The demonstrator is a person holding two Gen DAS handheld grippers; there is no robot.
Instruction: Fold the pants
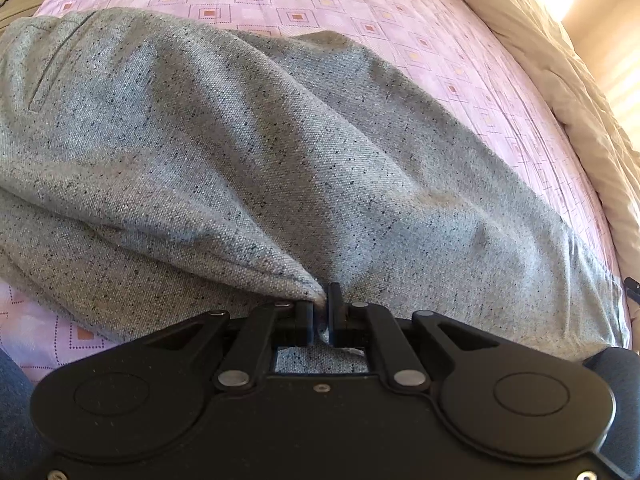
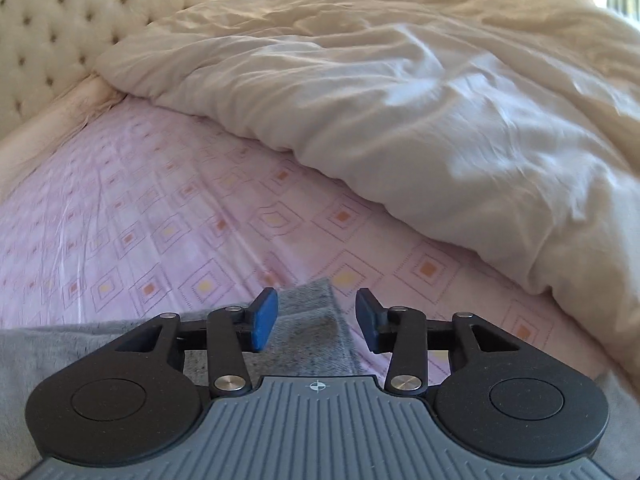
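The grey speckled pants lie across the pink patterned bed sheet, bunched into long folds, with a welt pocket at the far left. My left gripper is shut on a pinched fold of the pants at their near edge. In the right wrist view, my right gripper is open, its blue pads apart. A hem end of the pants lies on the sheet between and just below the fingers, not gripped.
A cream duvet is heaped along the right side of the bed and shows in the left wrist view. A tufted cream headboard stands at far left. Pink sheet lies ahead of the right gripper.
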